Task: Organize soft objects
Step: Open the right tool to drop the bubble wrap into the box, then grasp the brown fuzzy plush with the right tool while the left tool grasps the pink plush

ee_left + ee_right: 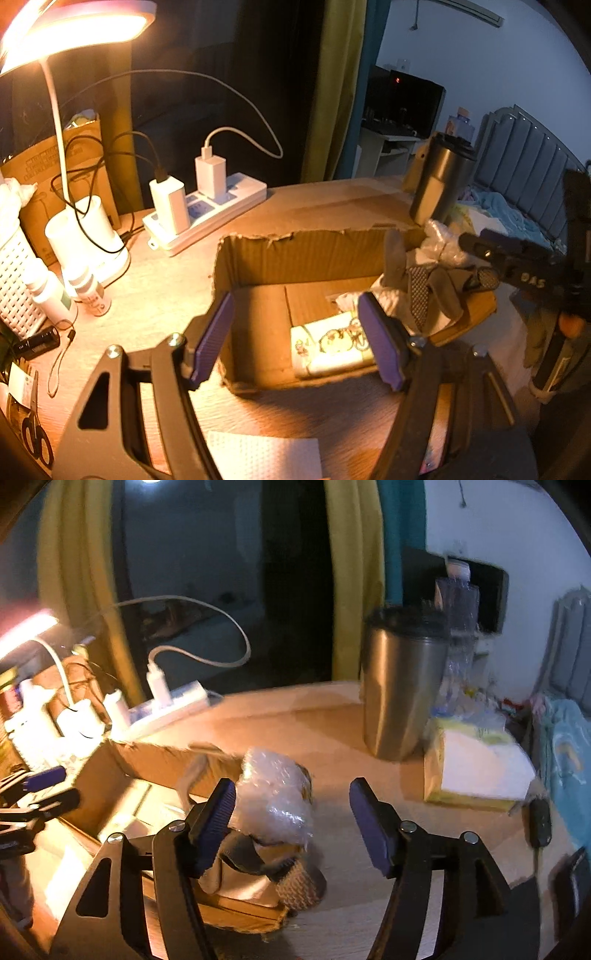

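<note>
An open cardboard box [258,258] sits on the wooden table; it also shows in the right wrist view [155,760]. Inside lies a white tissue packet with a cartoon print [334,347]. A grey mesh glove [424,291] and crumpled bubble wrap [273,797] hang over the box's right wall. My left gripper [295,339] is open over the box, its fingers to either side of the near wall. My right gripper [291,827] is open and empty, just right of the box beside the bubble wrap and glove [255,856]. It shows in the left wrist view [476,254].
A steel tumbler [399,686] and a yellow tissue pack [476,768] stand right of the box. A power strip with chargers [207,210], a lit desk lamp [77,26], bottles and a white basket [14,273] crowd the left. A white cloth [266,458] lies near me.
</note>
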Tool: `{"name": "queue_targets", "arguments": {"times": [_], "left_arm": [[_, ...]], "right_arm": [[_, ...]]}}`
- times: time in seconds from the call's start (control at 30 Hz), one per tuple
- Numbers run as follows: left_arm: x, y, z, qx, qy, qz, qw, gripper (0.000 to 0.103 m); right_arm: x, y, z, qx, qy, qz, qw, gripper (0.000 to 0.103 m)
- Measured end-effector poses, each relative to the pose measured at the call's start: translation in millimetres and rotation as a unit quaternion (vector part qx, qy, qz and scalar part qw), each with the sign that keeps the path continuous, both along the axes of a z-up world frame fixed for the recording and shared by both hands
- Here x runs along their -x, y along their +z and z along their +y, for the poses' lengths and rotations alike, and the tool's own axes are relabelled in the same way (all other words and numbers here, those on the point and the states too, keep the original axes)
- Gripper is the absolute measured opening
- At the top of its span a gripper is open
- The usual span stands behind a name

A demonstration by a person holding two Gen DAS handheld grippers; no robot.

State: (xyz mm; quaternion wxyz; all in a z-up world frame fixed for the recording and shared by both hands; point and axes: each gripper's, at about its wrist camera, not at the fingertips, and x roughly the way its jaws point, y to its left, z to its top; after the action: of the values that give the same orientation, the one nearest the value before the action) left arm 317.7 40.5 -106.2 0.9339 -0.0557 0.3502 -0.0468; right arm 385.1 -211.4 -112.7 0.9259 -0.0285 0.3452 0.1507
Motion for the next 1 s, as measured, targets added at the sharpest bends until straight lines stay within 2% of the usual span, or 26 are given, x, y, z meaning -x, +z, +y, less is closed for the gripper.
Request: {"name": "queue_targets", "arguments": {"times": [0.07, 0.2, 0.3, 0.57, 1.0], "left_arm": [[-0.7, -0.6, -0.1, -0.001, 0.000, 0.001, 1.0000, 0.071], [-1.4, -0.9, 0.1, -0.002, 0.001, 0.002, 1.0000, 0.071], [-1.2, -1.8, 0.6, -0.004, 0.001, 0.004, 1.0000, 0.071], [5.5, 4.4, -1.7, -0.007, -0.002, -0.004, 1.0000, 0.071], [43.6, 27.3, -6.2, -0.005, -0.007, -0.032, 0.9995, 0.071]], "right_arm": [[-3.7, -11.2, 1.9, -0.007, 0.005, 0.020, 1.000, 0.068], [-6.6, -39.7, 13.2, 0.029, 0.008, 0.049, 0.998, 0.068], [-2.8, -44.2, 13.4, 0.023, 0.009, 0.053, 0.998, 0.068], [8.4, -24.7, 12.2, 0.022, 0.002, 0.030, 0.999, 0.068], [52.2, 18.5, 14.1, 0.020, 0.007, -0.016, 1.000, 0.069]]}}
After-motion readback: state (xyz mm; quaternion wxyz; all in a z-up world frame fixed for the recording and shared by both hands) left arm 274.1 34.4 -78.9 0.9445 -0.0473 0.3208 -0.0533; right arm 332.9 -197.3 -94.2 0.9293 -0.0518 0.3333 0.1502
